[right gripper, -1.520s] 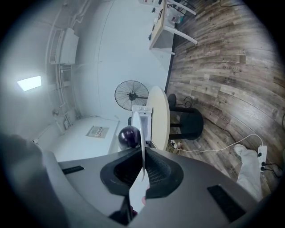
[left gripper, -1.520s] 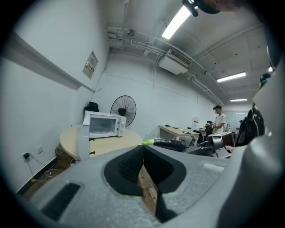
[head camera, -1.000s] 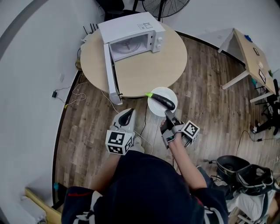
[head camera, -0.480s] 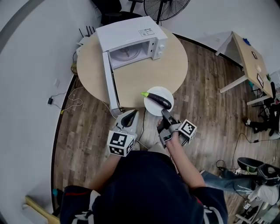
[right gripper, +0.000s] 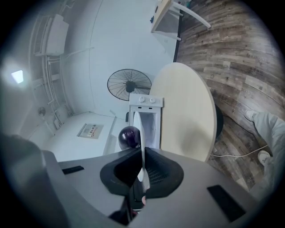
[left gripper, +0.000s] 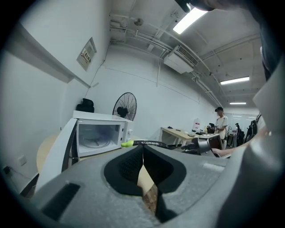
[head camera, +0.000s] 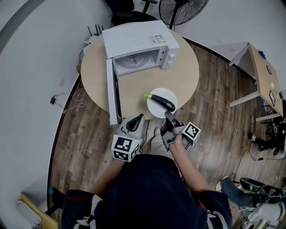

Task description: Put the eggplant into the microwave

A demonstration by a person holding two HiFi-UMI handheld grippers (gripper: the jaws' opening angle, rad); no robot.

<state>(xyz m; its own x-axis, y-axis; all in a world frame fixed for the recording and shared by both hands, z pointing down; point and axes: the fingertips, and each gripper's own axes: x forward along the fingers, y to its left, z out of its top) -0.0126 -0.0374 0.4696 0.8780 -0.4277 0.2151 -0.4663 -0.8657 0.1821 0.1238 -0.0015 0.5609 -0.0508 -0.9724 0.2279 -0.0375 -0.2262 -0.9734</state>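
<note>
Head view showed a round beige desk (head camera: pixel 187 67) on a plank floor (head camera: pixel 85 134), with a fan (head camera: pixel 183 9) beyond. The microwave (head camera: pixel 134 40) label (head camera: pixel 157 39) was unreadable. The eggplant (head camera: pixel 163 102) lay on a plate (head camera: pixel 154 108) near the desk's near edge, stem far-left, tip near-right. The right claw (head camera: pixel 169 117) pinched the plate's rim; the left claw (head camera: pixel 138 118) was closed, empty.

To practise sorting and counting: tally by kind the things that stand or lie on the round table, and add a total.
microwave: 1
plate: 1
eggplant: 1
Total: 3
</note>
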